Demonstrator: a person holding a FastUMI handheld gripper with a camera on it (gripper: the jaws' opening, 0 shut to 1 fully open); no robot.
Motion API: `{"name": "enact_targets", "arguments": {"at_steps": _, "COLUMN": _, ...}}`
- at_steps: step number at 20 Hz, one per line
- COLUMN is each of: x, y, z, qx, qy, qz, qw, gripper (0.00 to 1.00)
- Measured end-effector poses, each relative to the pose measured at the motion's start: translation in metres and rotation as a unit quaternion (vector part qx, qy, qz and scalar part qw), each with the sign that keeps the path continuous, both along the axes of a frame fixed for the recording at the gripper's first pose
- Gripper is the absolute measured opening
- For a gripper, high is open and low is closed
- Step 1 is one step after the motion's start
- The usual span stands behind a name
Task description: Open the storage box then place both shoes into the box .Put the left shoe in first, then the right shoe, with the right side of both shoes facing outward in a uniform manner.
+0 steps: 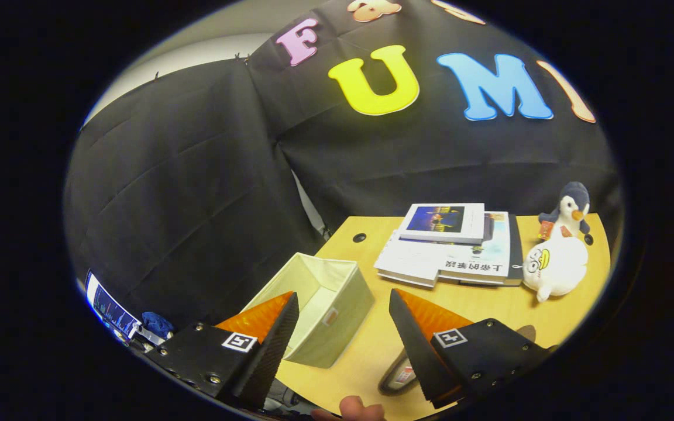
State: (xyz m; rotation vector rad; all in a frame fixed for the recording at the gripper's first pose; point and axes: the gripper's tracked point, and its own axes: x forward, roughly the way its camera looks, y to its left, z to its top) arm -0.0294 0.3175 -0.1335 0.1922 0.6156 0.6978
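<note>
Your gripper [343,327] has its fingers spread apart with nothing between them. The right finger [416,345] hides most of a shoe [398,374], so you can't tell which shoe. The left finger covers the storage box's [337,304] near corner.

A recording booth here: black cloth wall [196,193] draped behind a wooden table [489,304] dressed with stacked books [454,245] and plush toys [556,266].

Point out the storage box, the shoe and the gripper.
storage box [346,310]: gripper view, its outer front wall.
shoe [398,374]: gripper view, the part showing beside one finger.
gripper [343,321]: gripper view, the open gap between its fingertips.
</note>
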Motion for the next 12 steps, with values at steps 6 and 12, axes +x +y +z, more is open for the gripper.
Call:
{"name": "enact_targets", "arguments": {"at_steps": 6, "x": 0.002, "y": -0.046, "z": -0.019, "qx": -0.017, "qy": 0.01, "qz": -0.044, "qw": 0.999, "gripper": 0.94}}
{"name": "enact_targets", "arguments": {"at_steps": 12, "x": -0.001, "y": -0.085, "z": -0.059, "qx": -0.047, "qy": 0.046, "qz": -0.092, "qw": 0.994, "gripper": 0.94}}
